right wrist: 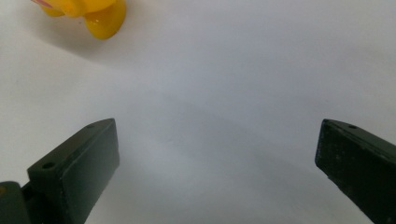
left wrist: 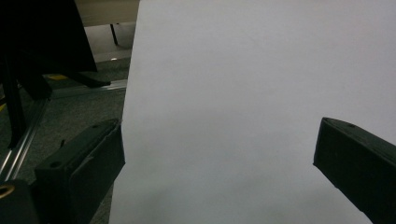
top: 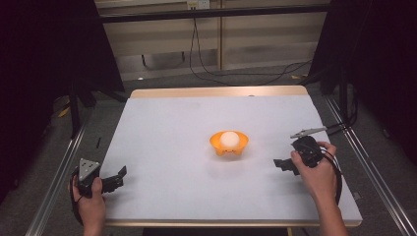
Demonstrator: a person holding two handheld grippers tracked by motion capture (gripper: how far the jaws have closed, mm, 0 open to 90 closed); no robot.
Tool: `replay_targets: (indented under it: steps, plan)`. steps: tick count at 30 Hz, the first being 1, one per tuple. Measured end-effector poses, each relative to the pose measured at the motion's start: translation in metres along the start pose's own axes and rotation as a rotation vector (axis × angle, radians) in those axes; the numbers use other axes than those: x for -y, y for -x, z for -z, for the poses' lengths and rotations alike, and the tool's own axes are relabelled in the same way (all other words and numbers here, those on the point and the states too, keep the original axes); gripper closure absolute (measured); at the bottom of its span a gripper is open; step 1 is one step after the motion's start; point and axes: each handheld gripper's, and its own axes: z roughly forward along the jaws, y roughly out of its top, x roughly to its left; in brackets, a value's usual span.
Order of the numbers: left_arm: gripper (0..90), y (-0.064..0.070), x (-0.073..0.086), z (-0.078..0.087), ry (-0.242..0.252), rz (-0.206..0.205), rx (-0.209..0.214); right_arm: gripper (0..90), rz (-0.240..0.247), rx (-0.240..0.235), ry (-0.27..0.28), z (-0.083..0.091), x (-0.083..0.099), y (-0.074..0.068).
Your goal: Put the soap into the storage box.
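No legible text, labels, nos. or signs were seen anywhere; bowl (top: 228, 143) & counter (top: 172, 128) bore no markings.

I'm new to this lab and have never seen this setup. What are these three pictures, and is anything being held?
A person stands at a white table, holding a hand-operated claw in each hand. The high view looks down from above: the left claw sits near the table's left edge, the right claw to the right. An orange bowl with a white ball in it sits mid-table. The other two pictures come from cameras riding on each claw, looking along its black jaws. Both stand wide apart over bare table, holding nothing.
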Motion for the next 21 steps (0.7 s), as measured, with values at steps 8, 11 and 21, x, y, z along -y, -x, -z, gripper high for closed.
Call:
replay_targets:
  steps: [8,11,21]
  plan:
    - [1.9,0.0,0.0,0.0,0.0,-0.002,-0.002,0.0,-0.021,0.011,0.034,0.006,0.02,0.009]
    - [1.9,0.001,0.0,0.0,0.001,0.0,0.0,0.0,-0.033,0.013,0.048,0.008,0.027,0.013]
    - [1.9,0.001,0.0,0.0,0.002,-0.002,0.0,0.0,-0.064,0.012,0.111,0.015,0.052,0.024]
